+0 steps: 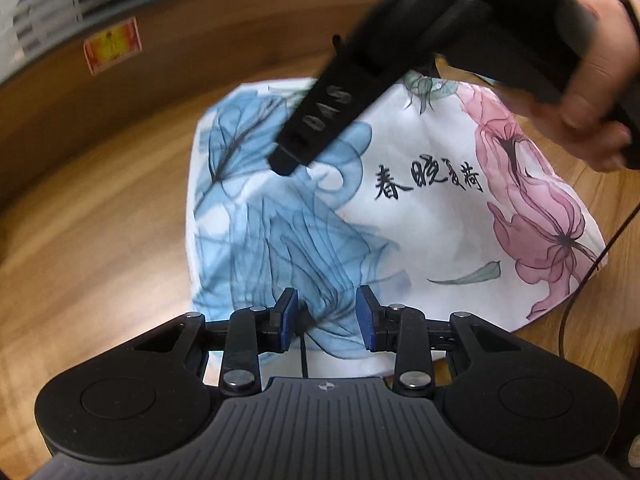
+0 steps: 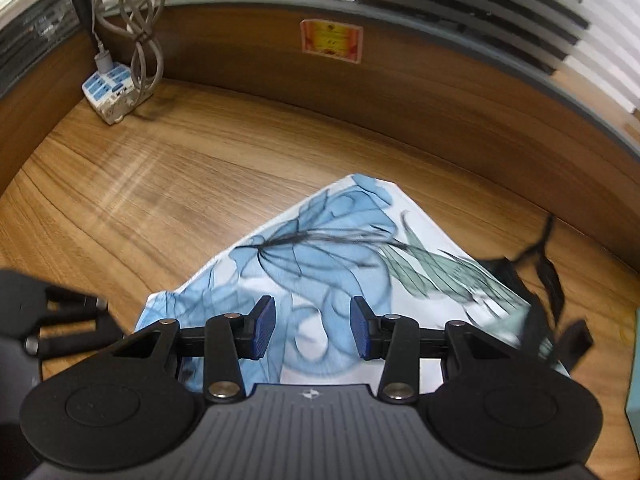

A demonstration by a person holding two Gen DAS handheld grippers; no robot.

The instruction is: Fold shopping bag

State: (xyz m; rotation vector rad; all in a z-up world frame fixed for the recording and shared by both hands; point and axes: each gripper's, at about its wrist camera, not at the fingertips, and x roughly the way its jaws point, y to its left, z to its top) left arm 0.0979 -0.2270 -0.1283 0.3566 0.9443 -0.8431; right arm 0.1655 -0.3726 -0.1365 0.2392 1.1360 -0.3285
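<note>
A white shopping bag printed with blue and pink flowers and black calligraphy lies flat on the wooden desk. My left gripper hovers over the bag's near edge, blue pads apart, with only a thin black strand showing in the gap. A hand holds the right tool's black housing, which crosses above the bag's far part. In the right wrist view my right gripper is open above the blue flower of the bag. The bag's black handles lie crumpled at the right.
A power strip with a coiled grey cable sits in the back left corner. A wooden back panel carries a red-yellow sticker, with blinds above it. A black cable runs beside the bag's right edge. Part of the left tool shows at the left.
</note>
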